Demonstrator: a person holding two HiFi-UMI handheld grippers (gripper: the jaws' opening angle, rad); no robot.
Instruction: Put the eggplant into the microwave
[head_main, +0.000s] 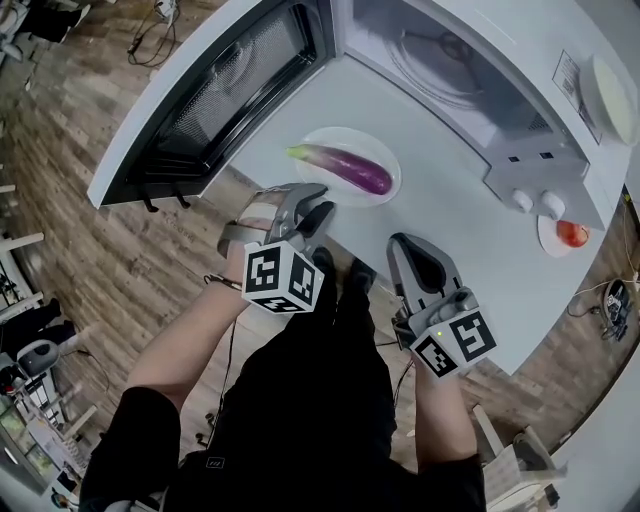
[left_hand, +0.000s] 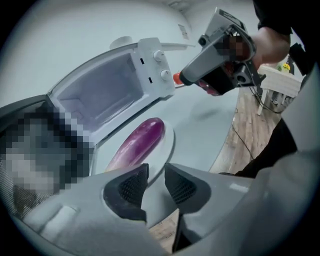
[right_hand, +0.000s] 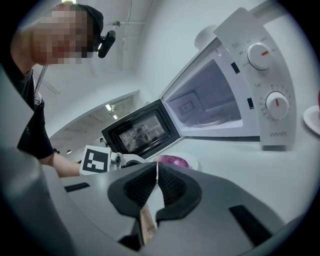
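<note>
Left gripper (head_main: 315, 208), jaws apart and empty, points at the eggplant (head_main: 345, 167) just ahead, lying aslant across its line; right gripper (head_main: 408, 243), closed on nothing, sits farther back.

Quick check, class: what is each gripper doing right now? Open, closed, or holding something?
Left gripper: open, empty, just short of the eggplant.
Right gripper: closed, holding nothing.

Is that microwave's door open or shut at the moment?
Open. The door is swung wide, so the inside of the microwave shows; the eggplant lies outside on its plate.
</note>
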